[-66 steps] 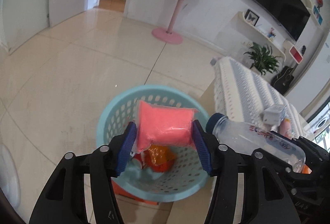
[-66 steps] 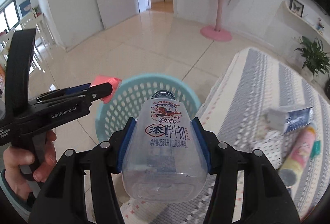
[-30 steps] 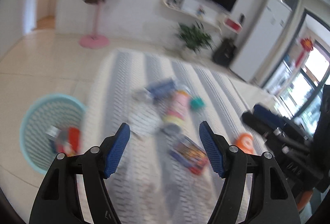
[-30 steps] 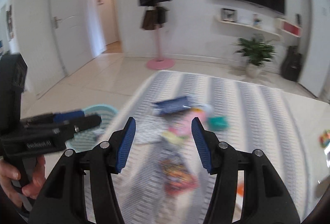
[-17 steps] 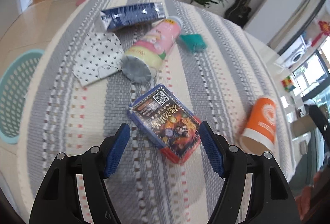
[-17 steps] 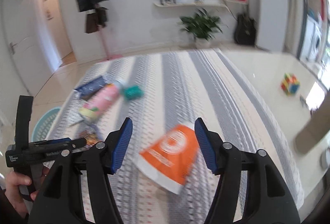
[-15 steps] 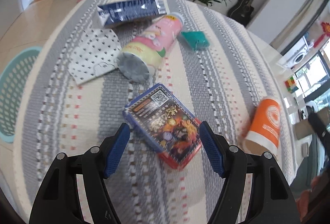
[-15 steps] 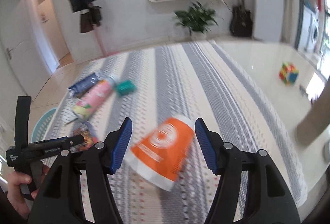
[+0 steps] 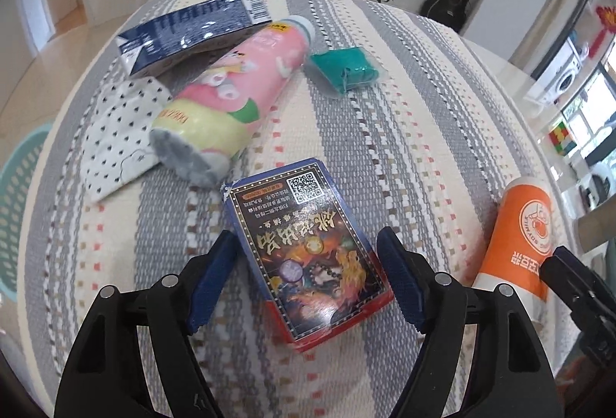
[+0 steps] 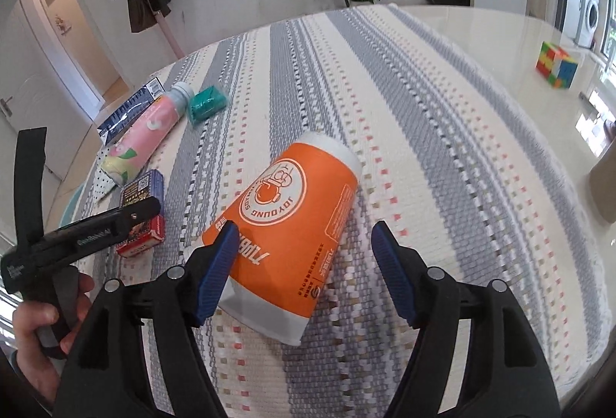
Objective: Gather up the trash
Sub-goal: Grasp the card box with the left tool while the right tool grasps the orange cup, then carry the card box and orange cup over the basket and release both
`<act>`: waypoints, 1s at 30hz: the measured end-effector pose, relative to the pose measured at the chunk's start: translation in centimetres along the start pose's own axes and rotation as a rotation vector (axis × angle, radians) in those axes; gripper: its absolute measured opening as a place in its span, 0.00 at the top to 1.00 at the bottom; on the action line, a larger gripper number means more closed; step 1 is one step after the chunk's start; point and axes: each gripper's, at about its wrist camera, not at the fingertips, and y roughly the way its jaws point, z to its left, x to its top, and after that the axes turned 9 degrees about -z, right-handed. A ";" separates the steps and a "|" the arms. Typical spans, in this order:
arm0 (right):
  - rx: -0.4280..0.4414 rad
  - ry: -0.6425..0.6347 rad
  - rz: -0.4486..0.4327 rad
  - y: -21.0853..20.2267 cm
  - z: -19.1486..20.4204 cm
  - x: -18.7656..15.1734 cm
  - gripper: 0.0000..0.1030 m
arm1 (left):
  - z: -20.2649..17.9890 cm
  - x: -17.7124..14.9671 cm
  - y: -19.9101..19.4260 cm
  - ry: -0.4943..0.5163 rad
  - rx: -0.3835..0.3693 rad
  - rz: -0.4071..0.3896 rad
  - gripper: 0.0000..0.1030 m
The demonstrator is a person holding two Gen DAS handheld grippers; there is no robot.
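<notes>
A dark printed card box lies flat on the striped cloth. My left gripper hovers over the box with a blue pad on either side, its jaws opening and not pressing. A squashed orange paper cup lies on its side. My right gripper straddles the cup's lower end with its jaws opening; the left pad is beside the cup's edge and the right pad stands clear. The same orange cup shows at the right of the left wrist view.
Behind the box lie a pink snack tube, a dark blue carton, a teal packet and a dotted face mask. The teal basket stands on the floor at the left. A colour cube sits on the bare tabletop at far right.
Both grippers left the pink packet and the bottle at the basket, swung over the table and sank. The left now frames the card box, the right the orange cup, with wider jaws.
</notes>
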 end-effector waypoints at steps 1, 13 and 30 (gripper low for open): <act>0.012 0.015 0.004 0.2 -0.1 0.0 0.33 | -0.4 0.0 0.2 0.019 0.011 -0.003 0.28; 0.085 0.097 0.071 2.7 0.6 0.7 0.33 | -1.7 -1.0 -0.6 0.166 0.009 -0.032 0.40; 0.209 0.060 0.040 2.1 5.1 1.2 0.57 | 3.9 -1.5 -9.4 0.084 -0.082 -0.177 0.40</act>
